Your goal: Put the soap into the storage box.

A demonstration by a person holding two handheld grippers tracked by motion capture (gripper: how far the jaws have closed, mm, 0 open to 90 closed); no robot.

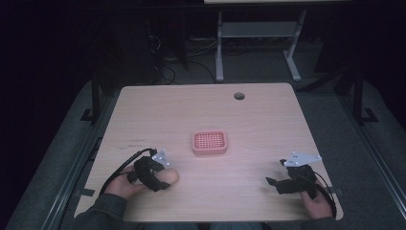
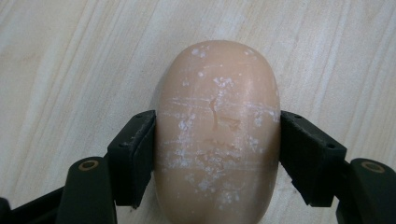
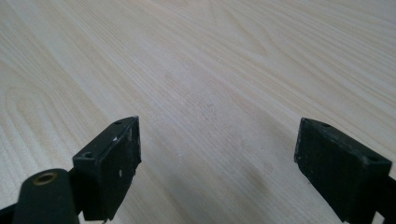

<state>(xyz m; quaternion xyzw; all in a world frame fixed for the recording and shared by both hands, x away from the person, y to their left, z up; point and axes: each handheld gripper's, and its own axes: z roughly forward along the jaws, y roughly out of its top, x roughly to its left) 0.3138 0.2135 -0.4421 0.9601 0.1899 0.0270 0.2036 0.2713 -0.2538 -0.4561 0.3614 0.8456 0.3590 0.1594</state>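
One tan, egg-rounded bar of soap lies on the worktop near the front left, pinched across its middle by the jaws of the left gripper. Its surface is scuffed and flecked white; it looks hard, fairly light and probably slick, so a hold across the widest part, as now, seems safest, since the curved ends would likely let it squirt free. A pink perforated tray sits well apart, toward the centre. The right gripper hovers near the front right with jaws spread wide over bare wood, holding nothing.
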